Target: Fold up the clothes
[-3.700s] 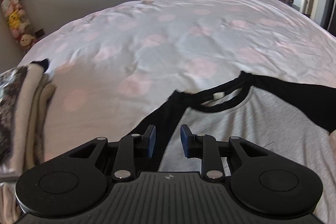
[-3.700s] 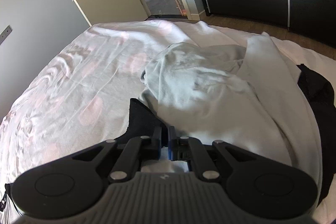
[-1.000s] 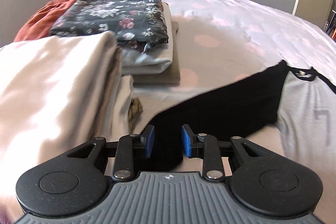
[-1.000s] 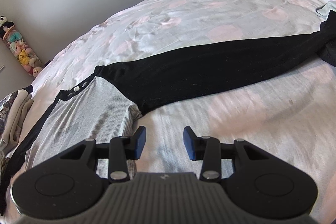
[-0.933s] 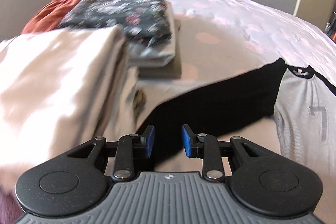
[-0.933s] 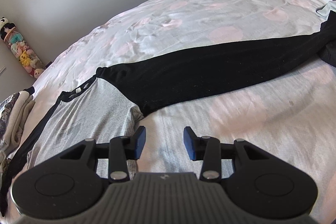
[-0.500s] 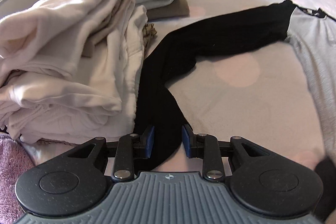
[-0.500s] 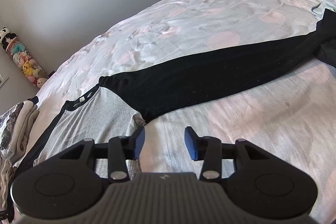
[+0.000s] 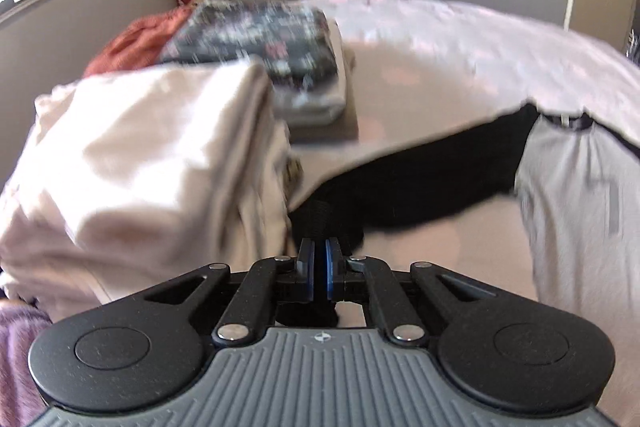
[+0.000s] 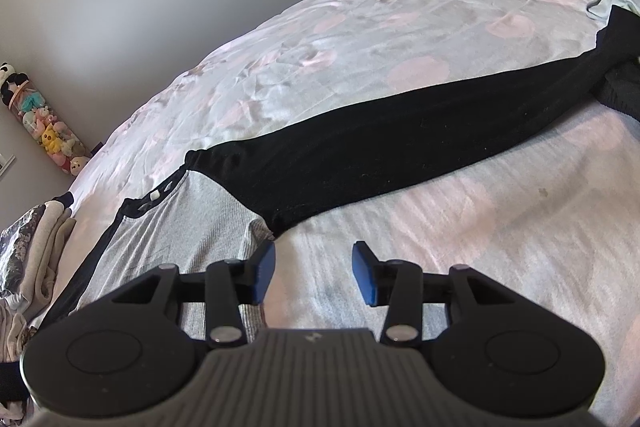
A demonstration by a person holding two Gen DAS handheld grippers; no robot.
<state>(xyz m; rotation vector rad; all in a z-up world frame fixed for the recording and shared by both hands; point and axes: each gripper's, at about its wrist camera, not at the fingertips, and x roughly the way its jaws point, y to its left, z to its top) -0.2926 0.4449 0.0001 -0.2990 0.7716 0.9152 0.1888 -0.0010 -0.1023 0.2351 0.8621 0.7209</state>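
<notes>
Since half a second ago the left gripper (image 9: pixel 319 269) has closed its fingers (image 9: pixel 306 267) on the end of the shirt's (image 9: pixel 576 195) left black sleeve (image 9: pixel 420 183) and lifted it, so the cuff that lay slack beside the cream pile (image 9: pixel 132 163) now rises taut from the bed (image 9: pixel 460 39) into the pads. The right gripper (image 10: pixel 313 275) has kept its place, fingers (image 10: pixel 264 269) parted and empty.

The risks lie mostly on the left. The grip takes only a thin pinch of cuff, and a quick pull could slip it free. The sleeve runs just beside the cream pile, so a swing across may brush that stack or the floral pile (image 9: pixel 260 39) behind it and topple finished work. With nothing pinning the shirt's grey body, a hard drag could also shift or wrinkle the whole garment.

Relative to the shirt: its left cuff sits between the left fingers; the grey body lies flat on the bed to their right. The right fingers hover over bare bed just beside the shirt's right armpit, with the right sleeve (image 10: pixel 400 147) stretched away beyond them, untouched.
</notes>
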